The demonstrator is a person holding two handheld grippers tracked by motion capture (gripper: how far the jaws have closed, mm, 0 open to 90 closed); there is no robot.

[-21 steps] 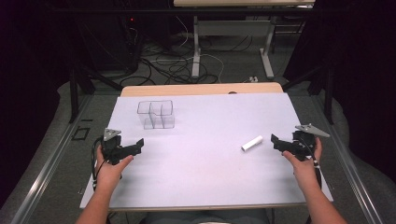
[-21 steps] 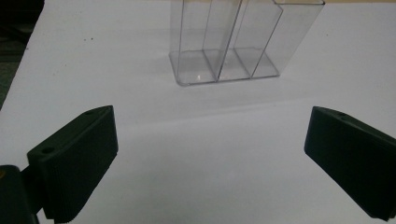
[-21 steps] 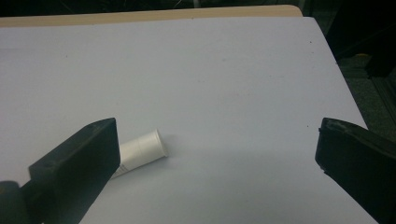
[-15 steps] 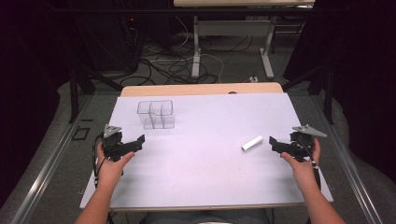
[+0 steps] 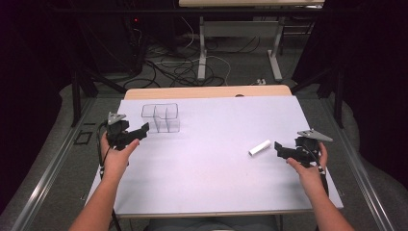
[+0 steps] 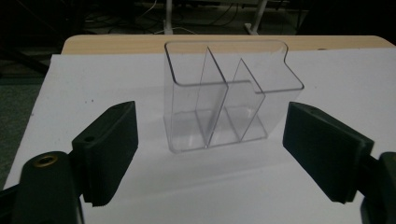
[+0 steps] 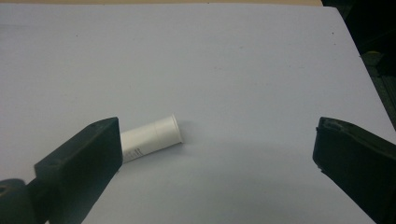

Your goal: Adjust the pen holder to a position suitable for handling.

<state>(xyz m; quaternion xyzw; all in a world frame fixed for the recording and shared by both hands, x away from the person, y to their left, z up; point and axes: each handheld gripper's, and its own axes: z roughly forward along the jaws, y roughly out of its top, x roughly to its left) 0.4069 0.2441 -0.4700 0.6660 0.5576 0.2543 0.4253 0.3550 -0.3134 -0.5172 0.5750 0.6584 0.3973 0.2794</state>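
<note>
On the left of the high view, the left gripper (image 5: 139, 131) hovered just beside a clear plastic organizer (image 5: 161, 118) standing upright on the white table (image 5: 207, 173). Its jaws stood wide apart, holding and touching nothing; they pointed at the organizer, which stood a little beyond them. The left gripper view showed the organizer's (image 6: 224, 102) inner dividers, forming several empty compartments, which the high view left faint. Toward the right, a small white tube (image 5: 260, 147) lay on its side on the table. The right gripper (image 5: 280, 149) sat near it, jaws spread wide and empty. The right gripper view revealed small print on the tube (image 7: 152, 136), partly hidden behind one jaw.
</note>
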